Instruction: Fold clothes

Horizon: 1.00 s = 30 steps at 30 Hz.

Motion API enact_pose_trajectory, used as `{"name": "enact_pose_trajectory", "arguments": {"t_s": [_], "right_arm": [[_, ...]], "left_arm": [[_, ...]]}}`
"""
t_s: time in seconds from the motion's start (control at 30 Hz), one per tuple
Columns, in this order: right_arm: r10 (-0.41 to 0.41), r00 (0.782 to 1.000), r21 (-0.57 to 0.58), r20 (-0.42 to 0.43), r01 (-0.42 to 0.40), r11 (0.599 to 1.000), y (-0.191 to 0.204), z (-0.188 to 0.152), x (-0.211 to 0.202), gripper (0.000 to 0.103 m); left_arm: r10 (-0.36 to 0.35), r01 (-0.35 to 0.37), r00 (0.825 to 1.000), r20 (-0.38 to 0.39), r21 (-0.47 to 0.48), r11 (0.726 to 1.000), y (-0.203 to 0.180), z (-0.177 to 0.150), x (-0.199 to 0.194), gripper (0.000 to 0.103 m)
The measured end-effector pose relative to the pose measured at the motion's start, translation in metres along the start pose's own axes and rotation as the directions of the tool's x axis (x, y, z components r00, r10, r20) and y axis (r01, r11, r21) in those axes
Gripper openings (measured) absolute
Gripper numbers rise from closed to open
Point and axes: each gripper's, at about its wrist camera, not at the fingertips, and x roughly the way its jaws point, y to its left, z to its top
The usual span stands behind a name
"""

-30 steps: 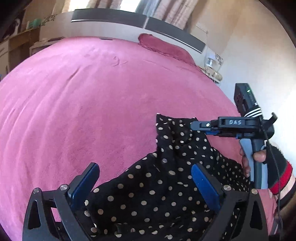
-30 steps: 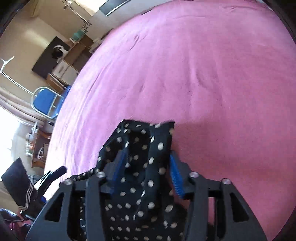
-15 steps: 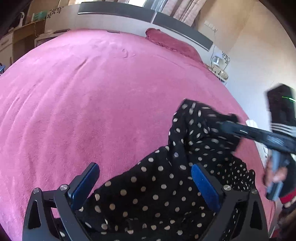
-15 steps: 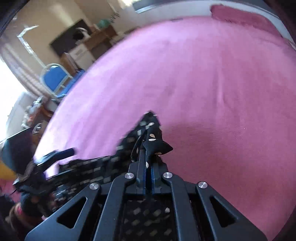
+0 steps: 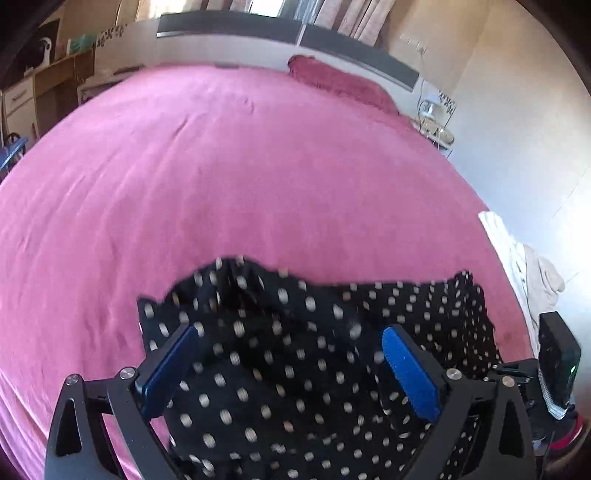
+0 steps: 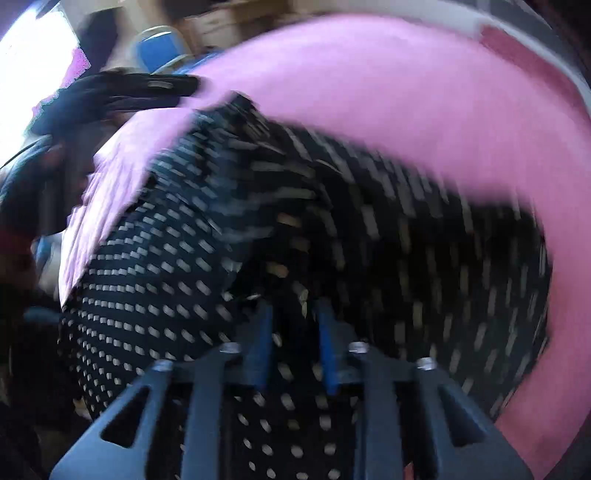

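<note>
Jaws spread wide, the left gripper (image 5: 291, 363) hovers over a black polka-dot garment (image 5: 295, 369) without grasping it, its blue pads (image 5: 408, 373) well apart on either side of the cloth. The right gripper (image 6: 293, 334) shows its jaws parted by a narrow gap with spotted fabric lying between them; heavy motion blur in the right wrist view makes it impossible to tell whether they pinch it. The pink bed (image 5: 221, 177) fills most of both views, its cover lightly creased. The garment lies rumpled at the bed's near edge, its far hem stretched across the cover. A matching pink pillow (image 5: 340, 83) rests against the headboard (image 5: 280, 35), and pale clothes (image 5: 524, 266) sit heaped at the bed's right side.
</note>
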Motion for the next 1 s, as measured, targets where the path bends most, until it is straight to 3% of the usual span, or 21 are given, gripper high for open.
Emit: {"name": "enact_pose_trajectory", "arguments": {"t_s": [0.1,0.17,0.23,0.3,0.37,0.47,0.57,0.7,0.9,1.0], "right_arm": [[0.081,0.986,0.098,0.145,-0.096,0.99,-0.009,-0.011,-0.03,0.031],[0.104,0.966,0.125,0.236,-0.136,0.983,-0.012,-0.008,-0.048,0.031],[0.098,0.948,0.167,0.302,-0.153,0.974,-0.022,0.004,-0.055,0.032],[0.073,0.934,0.229,0.351,-0.162,0.96,-0.037,0.019,-0.055,0.04],[0.044,0.926,0.288,0.374,-0.161,0.944,-0.051,0.032,-0.047,0.043],[0.047,0.928,0.334,0.369,-0.18,0.925,-0.055,0.049,-0.02,0.044],[-0.016,0.946,0.363,0.323,-0.108,0.925,-0.066,0.052,-0.004,0.044],[-0.056,0.951,0.381,0.303,-0.067,0.922,-0.079,0.046,-0.004,0.044],[-0.143,0.963,0.367,0.229,0.051,0.929,-0.081,0.052,0.0,0.054],[-0.174,0.943,0.337,0.284,0.072,0.939,-0.068,0.047,-0.022,0.054]], "left_arm": [[0.01,-0.009,1.0,-0.019,0.032,0.999,-0.01,0.002,0.007,0.102],[-0.028,0.029,1.0,-0.012,0.041,0.999,-0.021,0.012,0.012,0.102],[-0.085,0.085,0.996,0.002,0.03,0.996,-0.036,0.025,0.019,0.102],[-0.107,0.107,0.994,0.009,0.054,0.993,-0.056,0.04,0.034,0.102],[-0.098,0.104,0.993,-0.065,0.09,0.99,-0.073,0.051,0.065,0.102],[-0.143,0.165,0.975,-0.169,0.123,0.979,-0.085,0.04,0.09,0.101],[-0.087,0.146,0.964,-0.25,0.232,0.962,-0.082,0.006,0.088,0.101],[-0.005,0.097,0.968,-0.252,0.353,0.931,-0.065,-0.037,0.043,0.101],[0.181,-0.108,0.956,-0.229,0.301,0.948,-0.009,-0.069,-0.006,0.101],[0.129,-0.097,0.981,-0.147,0.207,0.974,0.0,-0.053,-0.025,0.101]]}}
